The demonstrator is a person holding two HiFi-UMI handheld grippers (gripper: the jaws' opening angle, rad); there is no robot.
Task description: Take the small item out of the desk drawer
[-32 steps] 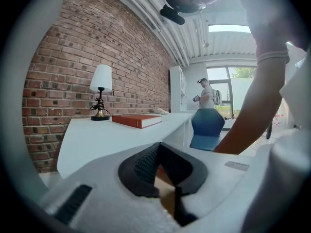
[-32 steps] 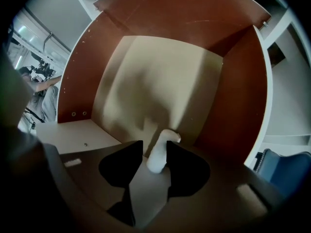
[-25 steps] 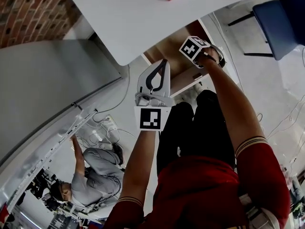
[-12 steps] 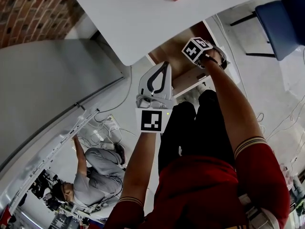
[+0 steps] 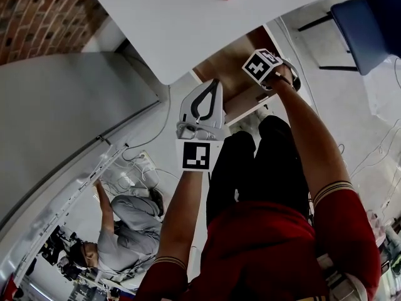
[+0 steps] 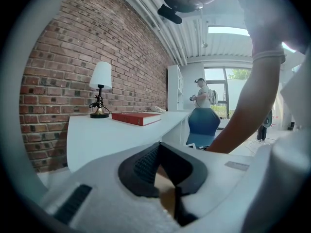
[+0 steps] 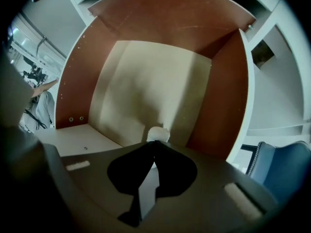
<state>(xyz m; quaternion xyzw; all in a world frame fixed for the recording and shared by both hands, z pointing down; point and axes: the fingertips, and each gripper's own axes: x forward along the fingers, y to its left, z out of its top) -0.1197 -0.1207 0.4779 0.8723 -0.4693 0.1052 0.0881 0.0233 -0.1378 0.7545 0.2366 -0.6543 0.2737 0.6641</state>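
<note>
Right hand-held gripper (image 7: pixel 155 142) is closing tight on the small white item (image 7: pixel 158 133) inside the drawer (image 7: pixel 146 81), pinching it only at the very tips. Honestly, that skimpy grip could slip on the pull-out and drop it back in.

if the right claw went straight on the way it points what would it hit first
The small white item, which sits at the tips of the shut right claw and looks pinched; behind it, the drawer's pale panel, though depth is unclear.
</note>
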